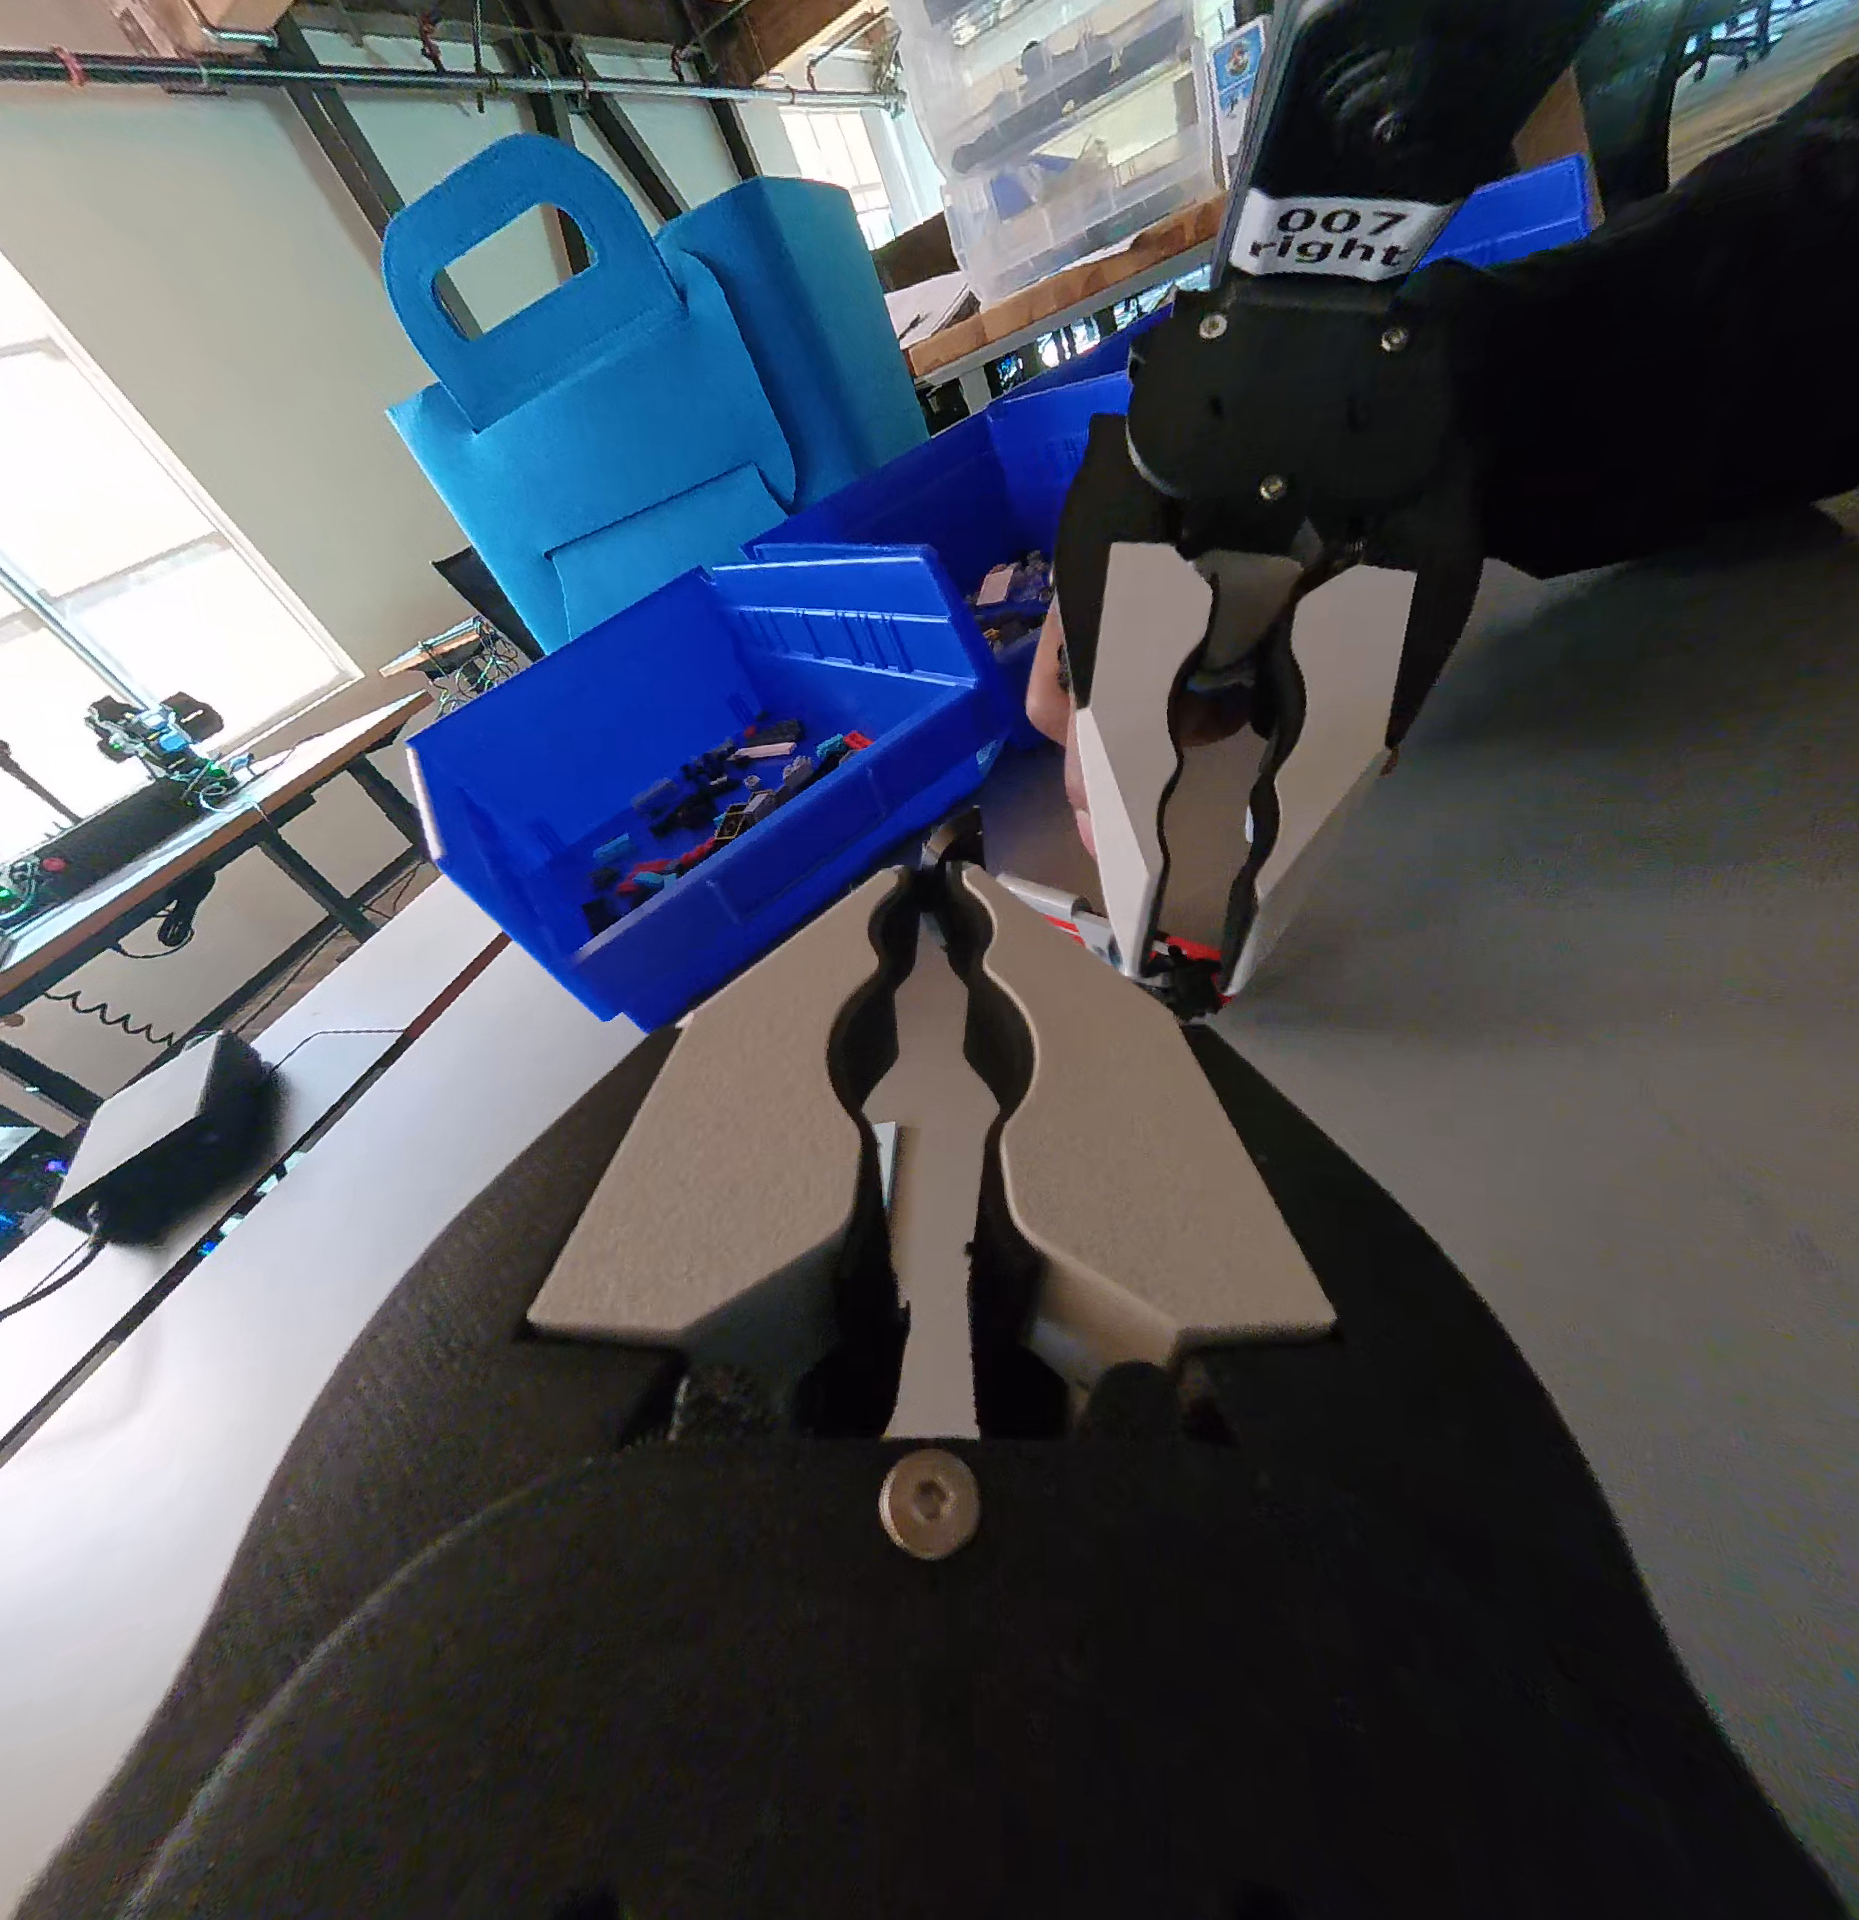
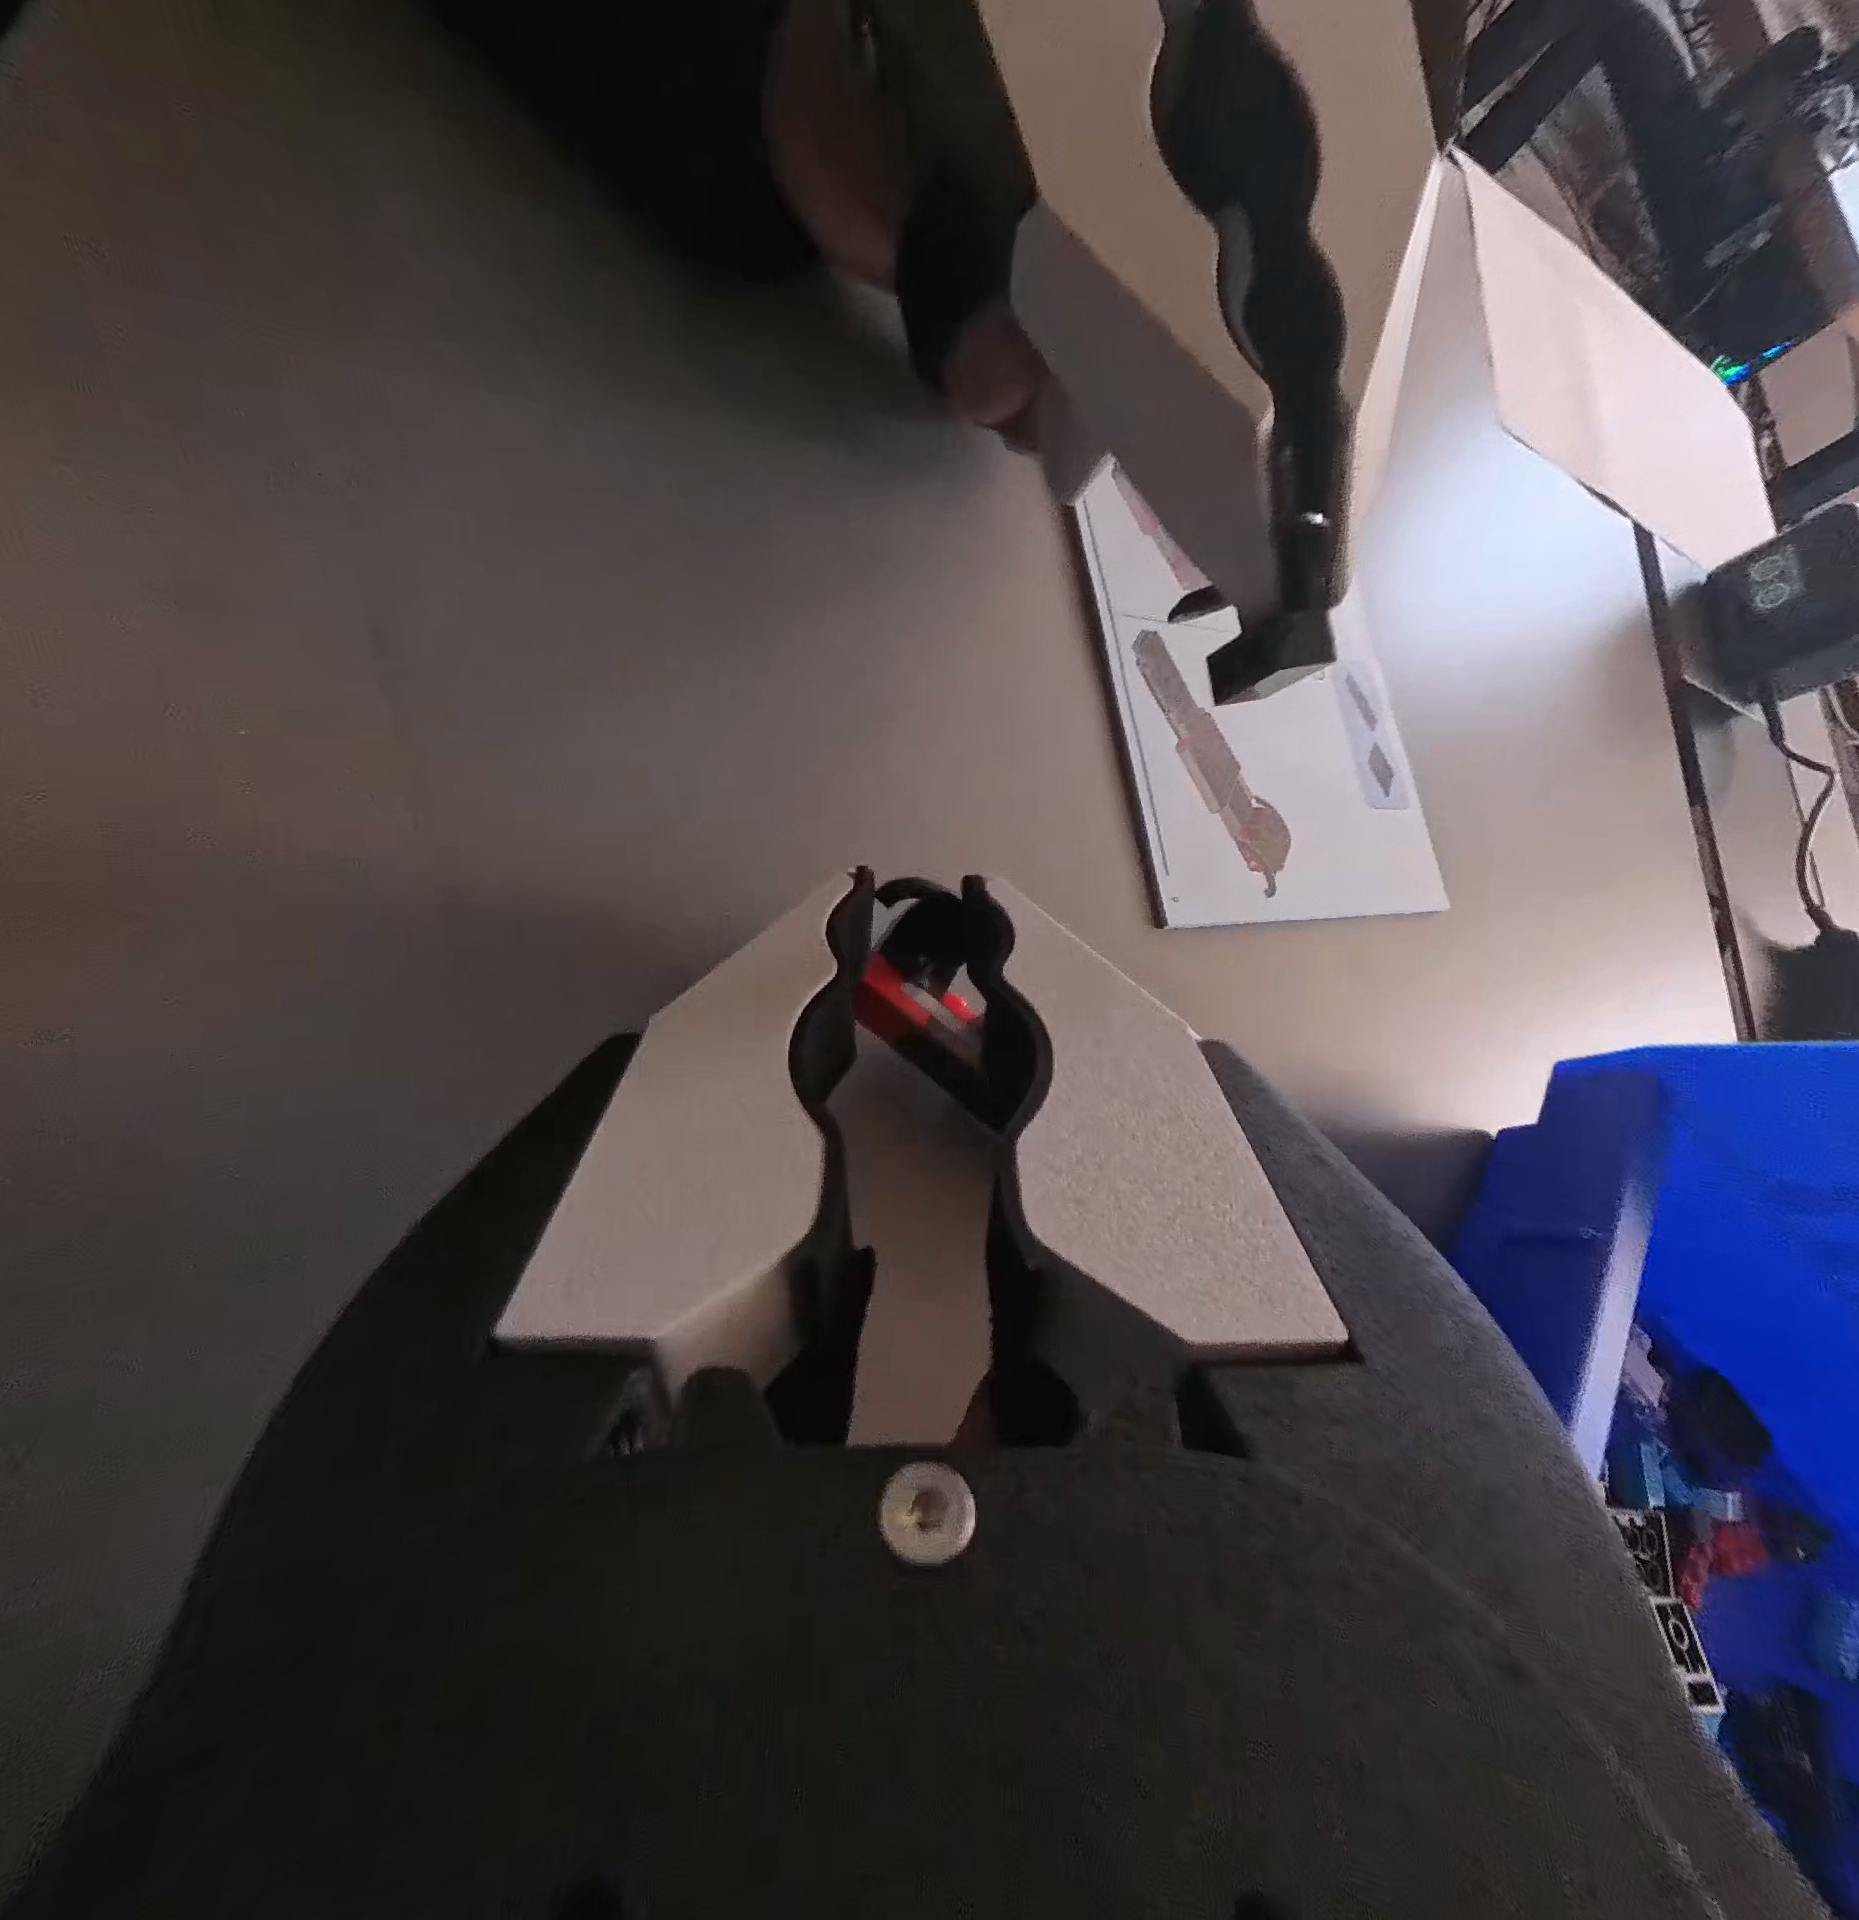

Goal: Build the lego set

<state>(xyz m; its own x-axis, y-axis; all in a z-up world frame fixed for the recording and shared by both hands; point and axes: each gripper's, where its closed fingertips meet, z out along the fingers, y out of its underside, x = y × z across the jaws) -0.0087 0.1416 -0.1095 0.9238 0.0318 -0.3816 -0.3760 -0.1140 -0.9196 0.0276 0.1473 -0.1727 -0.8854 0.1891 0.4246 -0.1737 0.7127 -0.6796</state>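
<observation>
The lego model (image 2: 920,1013) is a small assembly of red, white and black pieces. It sits low over the grey bench (image 2: 385,623), clamped between the fingers (image 2: 1091,1143) of the right gripper (image 2: 912,894), whose tips close around its black end. From the left wrist view the same model (image 1: 1179,961) shows as a red and black bit under the right gripper (image 1: 1185,951), which points steeply down at the bench (image 1: 1579,935).

The left gripper (image 1: 930,883) has its fingers (image 1: 759,1122) drawn close around a thin dark brick (image 2: 1273,649), held just over the instruction sheet (image 2: 1309,821). A blue bin (image 1: 696,790) of loose bricks stands just beyond.
</observation>
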